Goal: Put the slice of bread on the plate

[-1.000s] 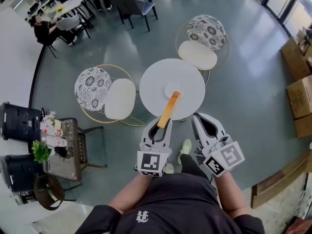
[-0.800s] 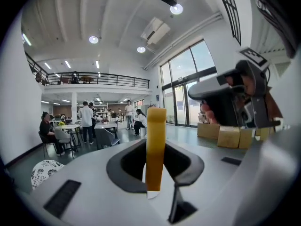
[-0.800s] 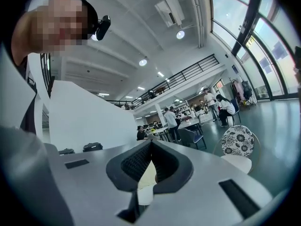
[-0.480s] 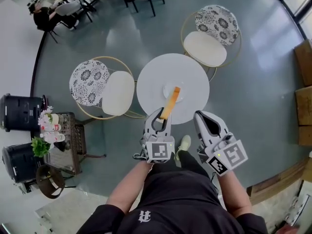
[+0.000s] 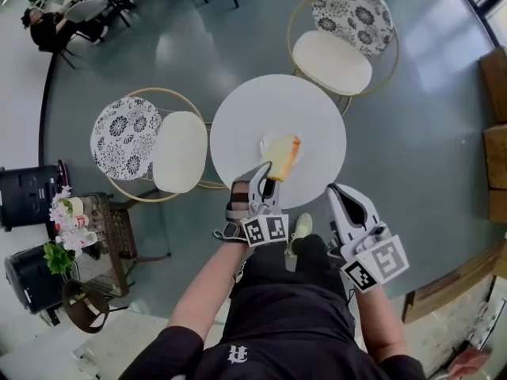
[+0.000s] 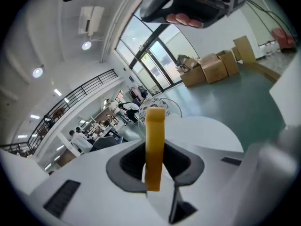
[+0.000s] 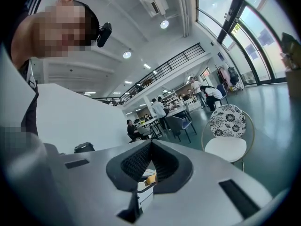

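Note:
A yellow-brown slice of bread [image 5: 283, 155] hangs tilted over a small white plate [image 5: 269, 142] on the round white table [image 5: 238, 125]. My left gripper [image 5: 265, 175] is shut on the slice's near end, at the table's front edge. In the left gripper view the slice of bread [image 6: 154, 140] stands edge-on between the jaws of the left gripper [image 6: 155, 166]. My right gripper [image 5: 339, 192] hovers off the table's front right edge, shut with nothing in it. In the right gripper view the pads of the right gripper [image 7: 149, 161] meet.
Two round chairs with patterned backs and white cushions stand beside the table, one on the left [image 5: 178, 150] and one at the back right [image 5: 333, 62]. A low side table [image 5: 95, 236] with bottles and plants stands at far left. Cardboard boxes [image 5: 496, 157] line the right edge.
My left gripper has come down toward the table and rolled, so the bread now shows its broad face over the plate. The right gripper has sunk a little too.

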